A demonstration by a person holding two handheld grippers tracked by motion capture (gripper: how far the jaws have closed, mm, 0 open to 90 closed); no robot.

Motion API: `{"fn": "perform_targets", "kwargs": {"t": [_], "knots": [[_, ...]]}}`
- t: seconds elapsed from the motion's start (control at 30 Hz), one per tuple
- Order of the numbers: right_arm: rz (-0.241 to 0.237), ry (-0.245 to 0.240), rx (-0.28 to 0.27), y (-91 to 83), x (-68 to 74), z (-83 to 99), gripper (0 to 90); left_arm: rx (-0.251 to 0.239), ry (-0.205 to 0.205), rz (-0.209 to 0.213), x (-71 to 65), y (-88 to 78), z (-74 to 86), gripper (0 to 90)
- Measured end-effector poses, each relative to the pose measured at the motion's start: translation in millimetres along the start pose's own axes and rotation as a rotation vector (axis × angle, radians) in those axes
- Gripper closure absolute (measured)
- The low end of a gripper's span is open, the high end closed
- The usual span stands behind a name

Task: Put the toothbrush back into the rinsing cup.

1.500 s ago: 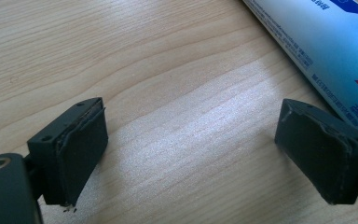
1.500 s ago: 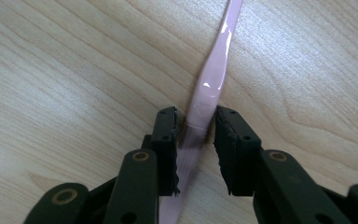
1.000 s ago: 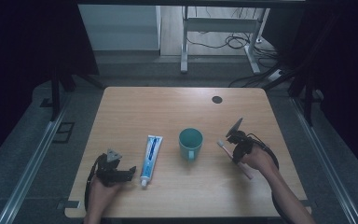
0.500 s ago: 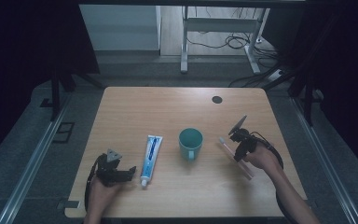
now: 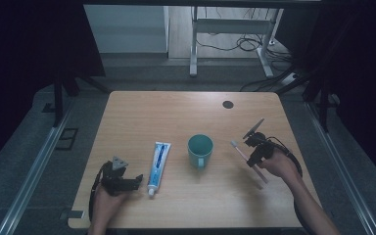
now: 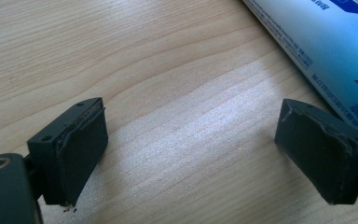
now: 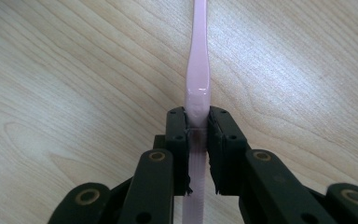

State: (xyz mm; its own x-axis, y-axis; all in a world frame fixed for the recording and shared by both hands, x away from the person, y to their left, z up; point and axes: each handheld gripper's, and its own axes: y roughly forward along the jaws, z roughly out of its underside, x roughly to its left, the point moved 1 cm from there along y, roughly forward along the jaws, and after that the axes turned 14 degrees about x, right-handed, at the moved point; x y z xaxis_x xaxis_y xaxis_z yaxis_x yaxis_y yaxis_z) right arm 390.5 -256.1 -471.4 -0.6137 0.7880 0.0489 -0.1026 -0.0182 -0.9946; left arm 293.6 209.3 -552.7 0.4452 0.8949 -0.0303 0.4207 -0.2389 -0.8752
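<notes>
gripping pink toothbrush [image 7: 196, 88] (bristles face cup [image 5: 200, 150] overhead).

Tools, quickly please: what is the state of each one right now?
Left tool: open, holding nothing, beside the toothpaste tube.
Right tool: closed on the pink toothbrush.

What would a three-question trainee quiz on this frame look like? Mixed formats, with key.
1. True or false: the right gripper is shut on the pink plastic toothbrush.
2. What lies between the blue-and-white toothpaste tube and the toothbrush on the light wooden table? A) teal ceramic mug B) a bowl C) a sponge
3. Fill in: the left gripper has its jaws ____, with nothing between them.

Key: 1 true; 2 A; 3 open.
</notes>
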Motion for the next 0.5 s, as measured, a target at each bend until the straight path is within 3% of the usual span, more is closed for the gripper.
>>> {"fn": "perform_targets", "kwargs": {"t": [0.5], "knots": [[-0.010, -0.014, -0.129, -21.7, 1.8, 11.2, 78.4, 0.000, 0.000, 0.000, 0.0, 0.0, 0.0, 9.3]]}}
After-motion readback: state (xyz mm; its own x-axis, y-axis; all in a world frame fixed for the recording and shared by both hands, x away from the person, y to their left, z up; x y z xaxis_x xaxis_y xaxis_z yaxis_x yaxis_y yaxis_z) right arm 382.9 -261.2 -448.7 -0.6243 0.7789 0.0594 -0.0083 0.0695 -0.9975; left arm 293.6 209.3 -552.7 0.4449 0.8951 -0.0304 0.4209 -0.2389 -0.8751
